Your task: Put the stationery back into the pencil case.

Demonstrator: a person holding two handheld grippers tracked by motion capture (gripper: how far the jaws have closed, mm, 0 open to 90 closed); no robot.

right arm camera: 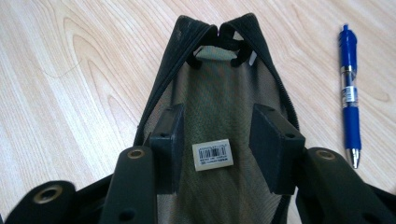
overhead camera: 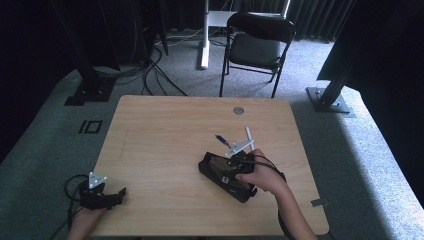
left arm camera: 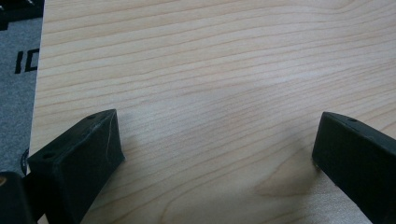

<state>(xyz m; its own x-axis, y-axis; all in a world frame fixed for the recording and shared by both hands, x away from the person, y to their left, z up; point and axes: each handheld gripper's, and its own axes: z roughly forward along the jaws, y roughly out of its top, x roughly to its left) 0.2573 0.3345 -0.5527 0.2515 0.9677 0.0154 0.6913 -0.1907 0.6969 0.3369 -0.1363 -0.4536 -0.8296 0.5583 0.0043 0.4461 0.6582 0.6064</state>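
Note:
A black mesh pouch (overhead camera: 220,176) lies unzipped on the wooden table (overhead camera: 165,135), right of centre. My right gripper (overhead camera: 226,171) reaches into its mouth. In the right gripper view both jaws stand partly apart inside the pouch (right arm camera: 215,88), over the mesh lining and a small barcode label (right arm camera: 213,154), and nothing is pinched between the pads of the right gripper (right arm camera: 217,116). A blue pen (overhead camera: 223,140) lies on the table just beyond the pouch; this pen (right arm camera: 349,93) points its tip toward the camera. My left gripper (overhead camera: 116,194) rests at the table's near left corner, with jaws wide open over bare wood (left arm camera: 217,130).
A round grommet (overhead camera: 238,110) sits near the table's far edge. A black folding chair (overhead camera: 257,45) stands behind the table. Dark stands and cables crowd the carpet at the far left. The table's left edge (left arm camera: 37,93) runs close to my left gripper.

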